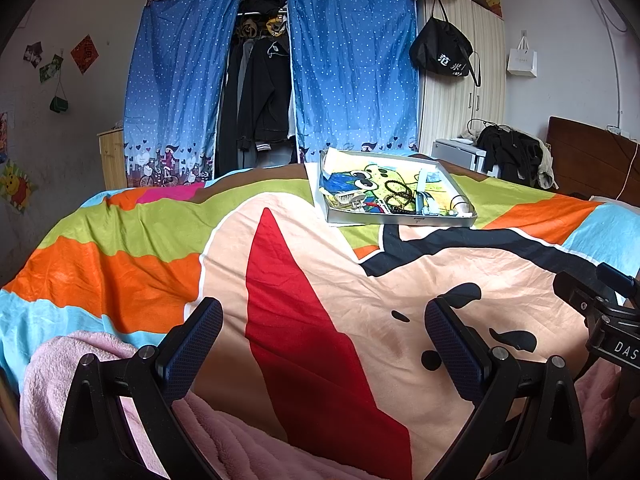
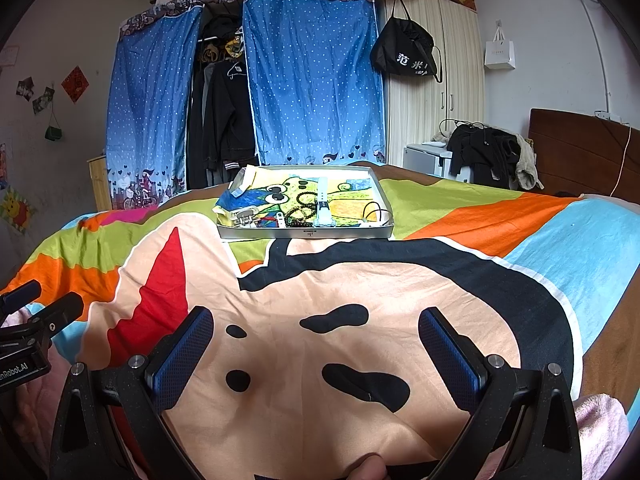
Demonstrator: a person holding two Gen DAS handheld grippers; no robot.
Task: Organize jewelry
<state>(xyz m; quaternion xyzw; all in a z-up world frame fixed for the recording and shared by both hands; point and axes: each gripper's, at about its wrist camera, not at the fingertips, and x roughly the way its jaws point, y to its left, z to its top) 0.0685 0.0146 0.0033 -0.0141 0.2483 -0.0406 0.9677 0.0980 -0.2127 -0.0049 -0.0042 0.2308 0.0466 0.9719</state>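
A shallow grey tray (image 1: 400, 222) lies on the far side of the bed, also in the right wrist view (image 2: 304, 233). It is lined with a cartoon frog picture and holds dark bead bracelets (image 1: 396, 194) (image 2: 302, 212), a pale blue watch (image 2: 322, 204) (image 1: 423, 196), a hair claw (image 1: 350, 199) (image 2: 244, 216) and a black cord (image 2: 374, 210). My left gripper (image 1: 324, 328) is open and empty, low over the bedspread, well short of the tray. My right gripper (image 2: 316, 340) is open and empty too, facing the tray.
A colourful cartoon bedspread (image 1: 280, 280) covers the bed. A pink fleece blanket (image 1: 80, 360) lies at the near edge. Behind stand a blue curtained wardrobe (image 1: 272, 80), a white cabinet (image 2: 440, 80) and a wooden headboard (image 2: 580, 148) on the right.
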